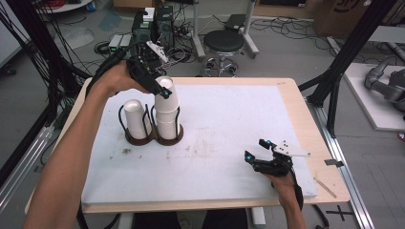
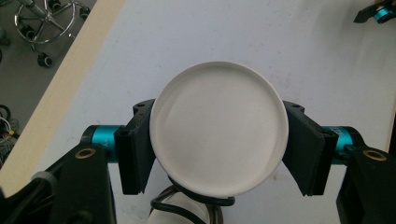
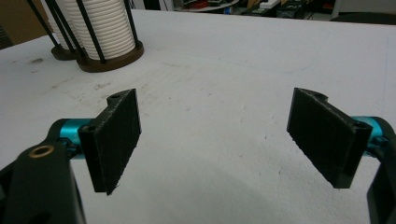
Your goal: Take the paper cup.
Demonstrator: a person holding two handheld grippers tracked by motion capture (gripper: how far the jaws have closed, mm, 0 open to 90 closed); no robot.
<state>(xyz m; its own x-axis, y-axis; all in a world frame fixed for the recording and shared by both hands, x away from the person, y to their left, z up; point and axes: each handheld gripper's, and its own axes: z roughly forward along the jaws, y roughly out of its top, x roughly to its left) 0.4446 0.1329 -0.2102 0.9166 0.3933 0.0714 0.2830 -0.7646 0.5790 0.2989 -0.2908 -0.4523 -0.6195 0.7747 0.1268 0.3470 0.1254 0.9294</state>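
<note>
A dark wire holder point(image 1: 154, 139) stands at the left of the white mat with two stacks of white cups, a short left stack point(image 1: 135, 119) and a taller right stack point(image 1: 167, 121). My left gripper point(image 1: 165, 89) comes down from above on the top cup point(image 1: 167, 82) of the right stack. In the left gripper view its pads point(image 2: 135, 154) press on both sides of this round white cup point(image 2: 218, 127), with the holder's wire just below. My right gripper point(image 1: 257, 149) rests low near the mat's front right, open, with only bare mat between its pads point(image 3: 116, 140). The cup stack point(image 3: 105, 28) stands farther off.
The white mat point(image 1: 224, 119) covers most of a wooden table point(image 1: 291, 95). Beyond the far edge stand a black stool point(image 1: 223, 45) and electronics boxes point(image 1: 153, 24) with cables on the floor. Black frame posts point(image 1: 351, 52) rise at the right.
</note>
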